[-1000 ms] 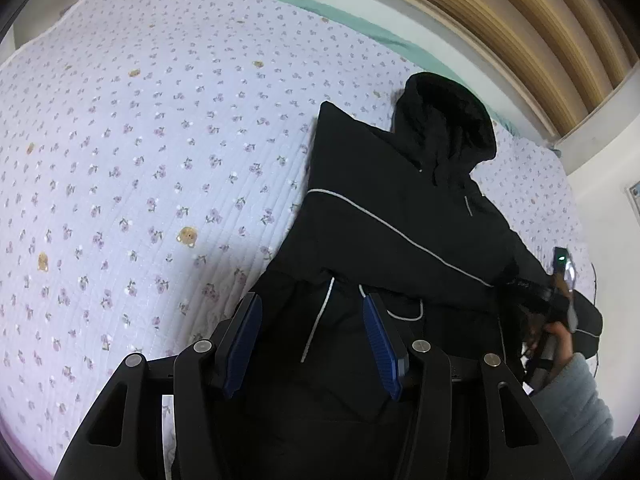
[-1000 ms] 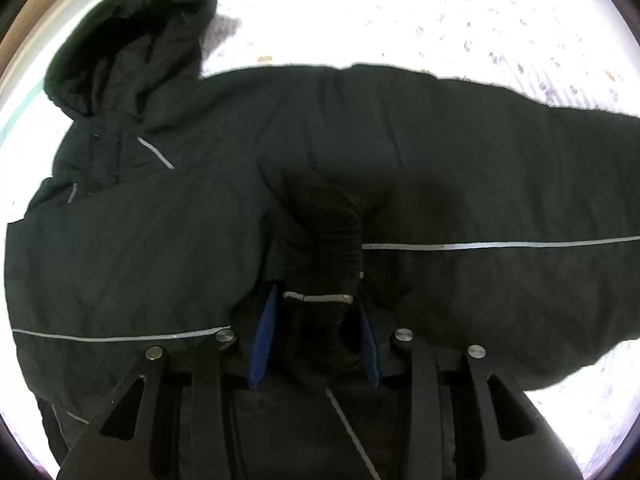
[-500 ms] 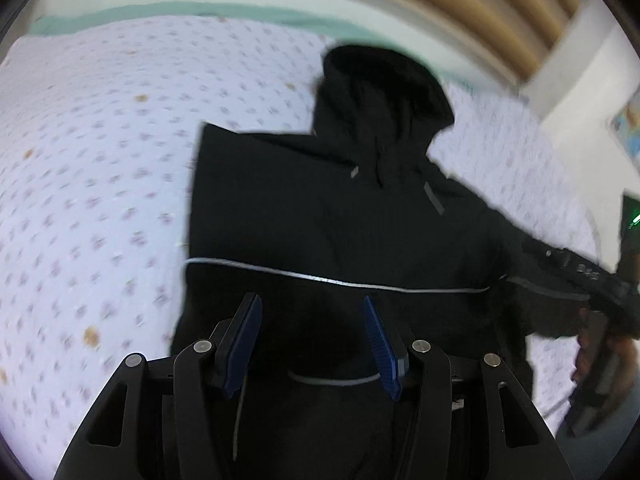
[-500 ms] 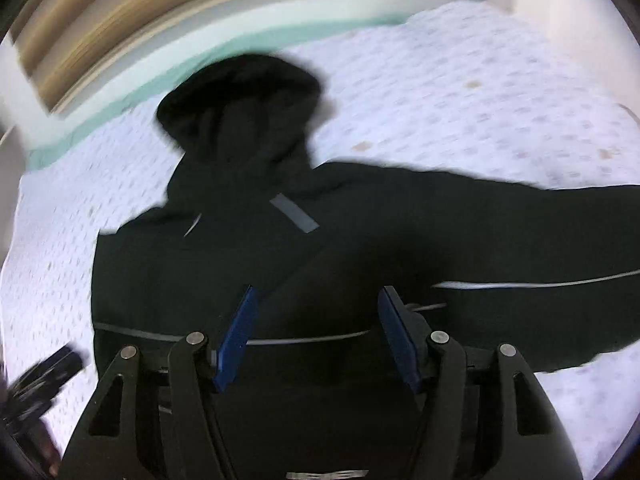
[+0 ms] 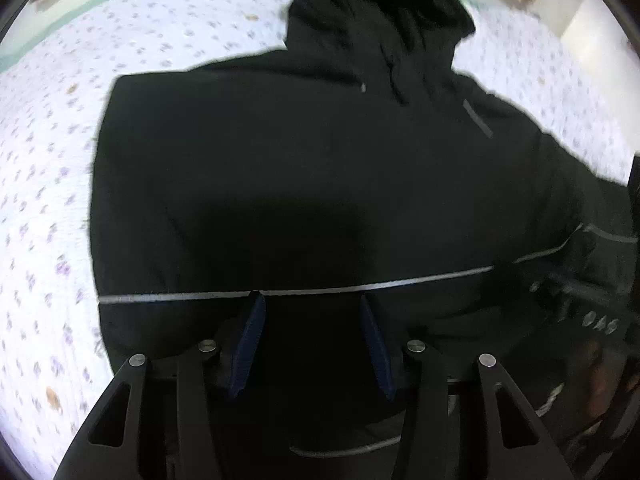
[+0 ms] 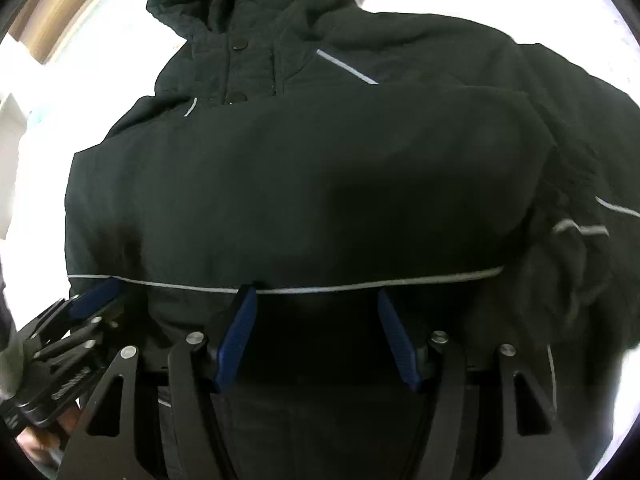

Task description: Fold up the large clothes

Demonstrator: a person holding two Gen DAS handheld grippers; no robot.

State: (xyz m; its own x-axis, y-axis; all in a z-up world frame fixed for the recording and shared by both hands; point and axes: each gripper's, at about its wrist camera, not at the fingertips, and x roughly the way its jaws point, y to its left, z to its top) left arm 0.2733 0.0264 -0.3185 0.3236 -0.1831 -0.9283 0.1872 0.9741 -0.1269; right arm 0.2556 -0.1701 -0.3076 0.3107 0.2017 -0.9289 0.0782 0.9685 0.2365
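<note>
Black hooded padded jacket [image 5: 304, 168] on floral quilt [image 5: 52, 184]: left gripper [image 5: 312, 336] closing, nothing pinched; right gripper [image 6: 316, 336] spread, empty. I'd grab the hem evenly.

Pale lettering stood on the body of the right hand-held gripper [image 5: 596, 322] at the right edge of the left wrist view, but it was too blurred to read. Raised lettering also ran along the body of the left hand-held gripper [image 6: 72, 384] at the lower left of the right wrist view, too small and dark to make out.
</note>
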